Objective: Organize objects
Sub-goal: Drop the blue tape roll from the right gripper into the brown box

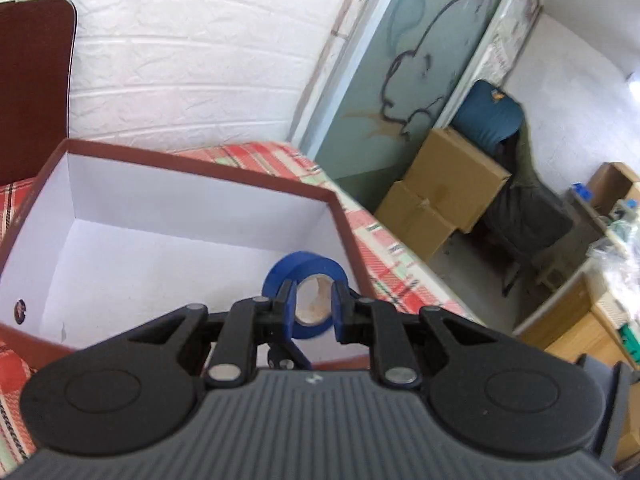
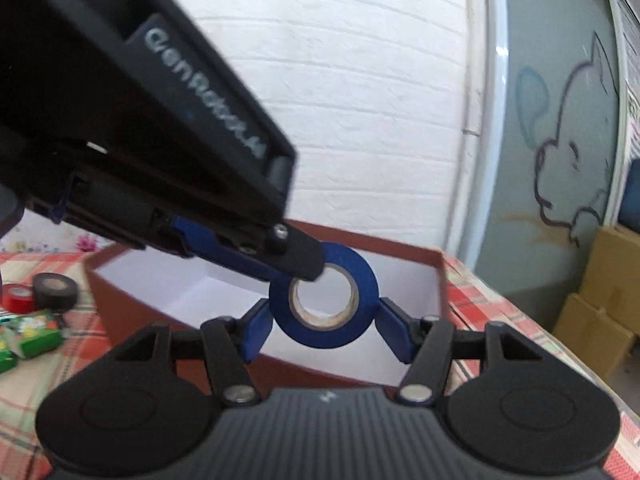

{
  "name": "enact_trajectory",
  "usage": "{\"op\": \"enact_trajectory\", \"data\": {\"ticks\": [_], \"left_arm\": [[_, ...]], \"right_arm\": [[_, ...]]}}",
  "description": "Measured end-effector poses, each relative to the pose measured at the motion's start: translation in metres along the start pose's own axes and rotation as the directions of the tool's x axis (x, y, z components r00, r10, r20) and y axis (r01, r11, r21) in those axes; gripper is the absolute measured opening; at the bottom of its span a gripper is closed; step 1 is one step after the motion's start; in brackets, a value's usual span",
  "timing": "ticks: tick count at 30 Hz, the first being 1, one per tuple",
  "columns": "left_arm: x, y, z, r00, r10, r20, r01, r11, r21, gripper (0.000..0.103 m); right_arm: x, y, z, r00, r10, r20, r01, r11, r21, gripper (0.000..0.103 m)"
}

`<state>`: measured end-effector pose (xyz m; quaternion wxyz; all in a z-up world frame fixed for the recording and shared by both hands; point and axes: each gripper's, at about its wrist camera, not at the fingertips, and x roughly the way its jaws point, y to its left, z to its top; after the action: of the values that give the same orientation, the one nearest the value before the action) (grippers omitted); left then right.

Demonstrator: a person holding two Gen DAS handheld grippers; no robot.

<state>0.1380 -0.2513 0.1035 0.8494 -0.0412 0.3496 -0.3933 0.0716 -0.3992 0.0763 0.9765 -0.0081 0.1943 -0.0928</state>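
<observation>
A blue tape roll (image 1: 316, 280) is held above the open brown box with white inside (image 1: 192, 168). My left gripper (image 1: 314, 304) is shut on the roll across its width. In the right wrist view the same blue tape roll (image 2: 362, 280) hangs over the box (image 2: 438, 280), with the left gripper's body (image 2: 140, 120) reaching in from the upper left. My right gripper (image 2: 324, 320) has its blue fingers (image 2: 258, 330) spread on both sides of the roll, touching or nearly touching its rim.
A black tape roll (image 2: 54, 292), a red tape roll (image 2: 18, 298) and green packets (image 2: 32, 336) lie on the checked tablecloth (image 2: 472, 292) left of the box. Cardboard boxes (image 1: 448, 184) stand on the floor to the right. A white brick wall is behind.
</observation>
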Motion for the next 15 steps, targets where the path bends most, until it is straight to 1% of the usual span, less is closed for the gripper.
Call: {"op": "enact_trajectory", "data": {"ticks": [1,3,4,5,6,7,8,9,11,12,13,14,15], "left_arm": [[0.004,0.000,-0.005,1.000,0.024,-0.009,-0.024,1.000,0.007,0.026],[-0.001,0.000,-0.012,0.998,0.055,0.012,-0.055,0.998,0.029,0.031],[-0.005,0.001,-0.012,0.998,0.062,0.013,-0.062,0.998,0.027,0.031],[-0.016,0.005,-0.014,0.998,0.055,0.027,-0.056,0.998,0.016,0.031],[-0.026,0.008,-0.017,0.997,0.052,0.050,-0.053,0.999,0.008,0.033],[-0.037,0.010,-0.018,0.995,0.063,0.080,-0.064,0.998,0.008,0.036],[-0.051,0.016,-0.025,0.991,0.084,0.107,-0.086,0.996,0.011,0.044],[-0.065,0.023,-0.033,0.985,0.113,0.127,-0.116,0.993,0.015,0.047],[-0.094,0.043,-0.053,0.973,0.179,0.145,-0.183,0.983,0.011,0.047],[-0.107,0.056,-0.066,0.967,0.211,0.145,-0.213,0.977,0.002,0.047],[-0.122,0.070,-0.079,0.959,0.247,0.141,-0.247,0.969,-0.015,0.047],[-0.134,0.085,-0.091,0.948,0.288,0.136,-0.286,0.958,-0.035,0.047],[-0.145,0.099,-0.103,0.935,0.330,0.128,-0.326,0.944,-0.053,0.047]], "right_arm": [[0.007,-0.007,-0.002,1.000,-0.004,-0.022,0.004,1.000,0.006,0.059],[0.010,-0.015,-0.005,1.000,-0.014,-0.002,0.015,0.999,0.037,0.066],[0.008,-0.019,-0.006,1.000,-0.017,0.008,0.017,0.999,0.043,0.067],[0.004,-0.022,-0.009,0.999,-0.023,0.036,0.022,0.998,0.054,0.070],[0.002,-0.022,-0.011,0.998,-0.030,0.059,0.026,0.998,0.062,0.070],[-0.004,-0.026,-0.015,0.996,-0.031,0.079,0.025,0.997,0.076,0.070],[-0.009,-0.028,-0.018,0.995,-0.021,0.094,0.012,0.995,0.095,0.070],[-0.017,-0.020,-0.023,0.994,-0.001,0.106,-0.011,0.993,0.116,0.070],[-0.026,-0.003,-0.031,0.991,0.049,0.129,-0.066,0.989,0.136,0.070],[-0.035,0.010,-0.036,0.987,0.067,0.144,-0.084,0.990,0.111,0.070],[-0.037,0.019,-0.036,0.985,0.105,0.134,-0.115,0.991,0.074,0.068],[-0.039,0.032,-0.038,0.983,0.146,0.108,-0.150,0.988,0.032,0.063],[-0.042,0.051,-0.039,0.980,0.178,0.088,-0.179,0.984,-0.002,0.060]]}}
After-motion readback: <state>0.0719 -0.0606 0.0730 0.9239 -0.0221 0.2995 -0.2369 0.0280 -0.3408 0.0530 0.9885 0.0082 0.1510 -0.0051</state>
